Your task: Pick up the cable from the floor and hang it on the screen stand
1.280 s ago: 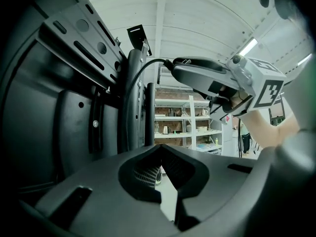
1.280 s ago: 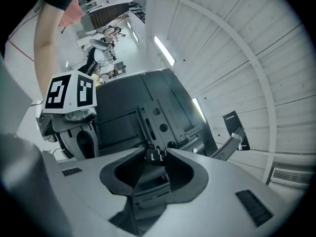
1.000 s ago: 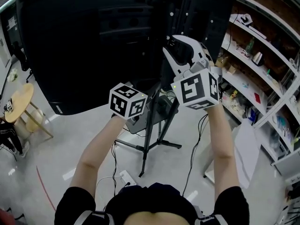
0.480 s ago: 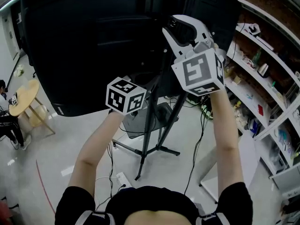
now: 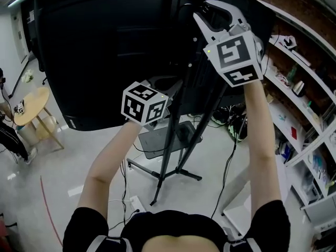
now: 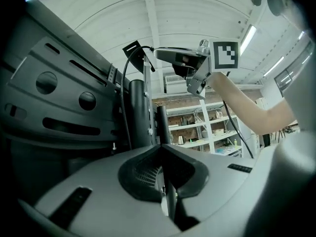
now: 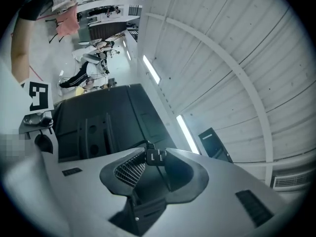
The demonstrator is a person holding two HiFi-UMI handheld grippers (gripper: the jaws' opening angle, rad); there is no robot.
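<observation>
The right gripper (image 7: 158, 151) pinches the cable (image 7: 156, 158) by its black plug. It is held high beside the top of the screen stand (image 5: 176, 125), behind the big dark screen (image 5: 94, 56), and the cable's lead trails down past the forearm (image 5: 260, 125) toward the floor (image 5: 79, 161). The left gripper (image 6: 161, 146), held lower, has its jaws pressed together and faces the stand's post. A thin dark line lies in its seam; whether that is cable I cannot tell. The pick-up looks done. What seems left is draping the cable over the stand and letting go.
</observation>
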